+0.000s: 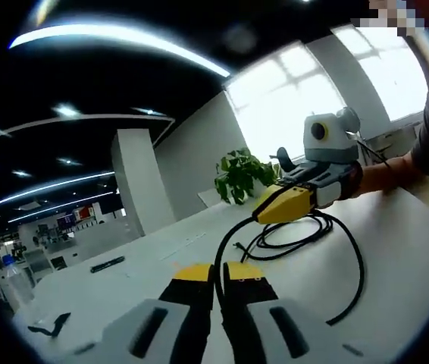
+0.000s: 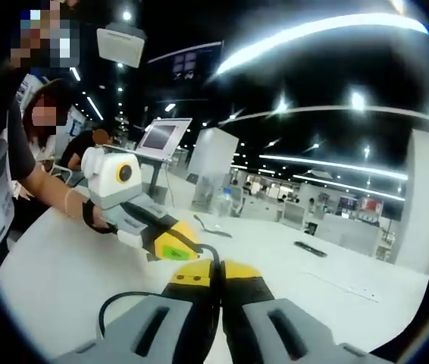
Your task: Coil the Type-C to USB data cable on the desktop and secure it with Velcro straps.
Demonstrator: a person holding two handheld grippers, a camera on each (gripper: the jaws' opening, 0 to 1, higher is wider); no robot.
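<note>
My left gripper (image 1: 219, 274) has its jaws pinched narrow on the black cable (image 1: 294, 243), which runs from the tips out to a loose coil on the white desktop (image 1: 396, 227) on the far right. My right gripper (image 2: 219, 271) also has jaws closed tight, cable strand between the tips. A black strap (image 1: 50, 326) lies near left.

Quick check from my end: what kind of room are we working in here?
Likely an open-plan office: a long white table, strip ceiling lights, big windows, a potted plant and a monitor on a stand.
</note>
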